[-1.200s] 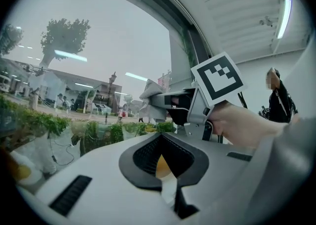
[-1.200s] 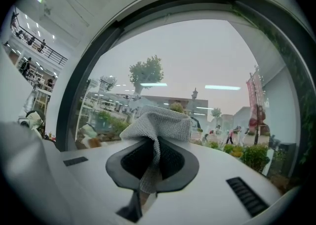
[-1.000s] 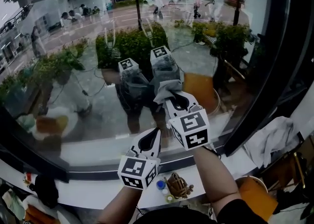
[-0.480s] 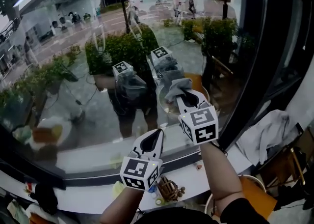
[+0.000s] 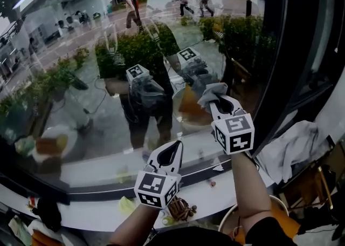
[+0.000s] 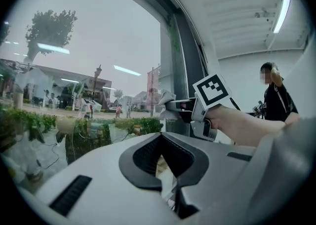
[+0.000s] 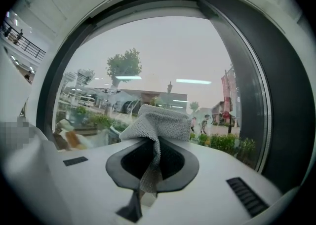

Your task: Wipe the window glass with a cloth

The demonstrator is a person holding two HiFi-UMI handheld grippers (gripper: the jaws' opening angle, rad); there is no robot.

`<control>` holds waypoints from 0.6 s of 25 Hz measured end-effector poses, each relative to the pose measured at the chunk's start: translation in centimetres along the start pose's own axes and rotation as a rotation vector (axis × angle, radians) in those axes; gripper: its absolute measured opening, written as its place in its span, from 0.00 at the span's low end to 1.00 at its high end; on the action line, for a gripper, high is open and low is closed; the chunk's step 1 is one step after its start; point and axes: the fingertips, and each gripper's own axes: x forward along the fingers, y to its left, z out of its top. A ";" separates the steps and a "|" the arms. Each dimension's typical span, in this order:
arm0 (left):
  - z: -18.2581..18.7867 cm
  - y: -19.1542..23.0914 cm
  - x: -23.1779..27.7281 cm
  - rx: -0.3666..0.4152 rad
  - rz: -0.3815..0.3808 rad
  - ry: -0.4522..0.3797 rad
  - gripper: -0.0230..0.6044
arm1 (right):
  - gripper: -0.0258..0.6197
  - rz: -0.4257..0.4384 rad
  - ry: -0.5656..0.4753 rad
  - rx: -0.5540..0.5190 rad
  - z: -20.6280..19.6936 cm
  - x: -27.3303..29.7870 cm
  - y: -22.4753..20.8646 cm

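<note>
The window glass (image 5: 81, 77) fills the head view and mirrors both grippers. My right gripper (image 5: 217, 101) is raised at the right side of the pane, shut on a grey woven cloth (image 5: 211, 91) whose bunched end touches the glass. In the right gripper view the cloth (image 7: 159, 120) sticks out from between the jaws of the right gripper (image 7: 152, 146), with the glass (image 7: 148, 61) just beyond. My left gripper (image 5: 170, 152) hangs lower, near the sill, shut with nothing in it. The left gripper view shows the left gripper (image 6: 166, 142) below the right gripper (image 6: 173, 106) and its cloth (image 6: 166, 97).
A dark window frame post (image 5: 285, 72) bounds the pane at the right. Below runs a white sill (image 5: 97, 207) with small items (image 5: 180, 210) on it. A white fabric (image 5: 296, 150) lies at the right. A person (image 6: 276, 98) stands behind in the room.
My right gripper has carried the cloth rightward across the glass, towards the frame post. The left gripper has stayed low near the sill, shifting only slightly.
</note>
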 end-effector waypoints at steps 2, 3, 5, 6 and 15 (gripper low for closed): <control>0.0 0.3 -0.1 -0.002 0.000 -0.001 0.05 | 0.10 0.002 -0.002 -0.005 0.1 0.0 0.0; -0.1 0.4 -0.1 -0.002 0.001 -0.001 0.05 | 0.10 0.005 -0.005 -0.006 0.1 0.1 0.1; -0.1 0.5 0.2 -0.002 0.002 0.001 0.05 | 0.10 0.009 -0.009 -0.008 0.2 0.1 0.2; -0.1 0.4 0.3 -0.003 0.003 0.001 0.05 | 0.10 0.009 -0.010 -0.011 0.2 0.1 0.2; 0.0 0.5 1.1 -0.006 0.006 0.000 0.05 | 0.10 0.012 -0.015 -0.014 0.1 0.2 0.2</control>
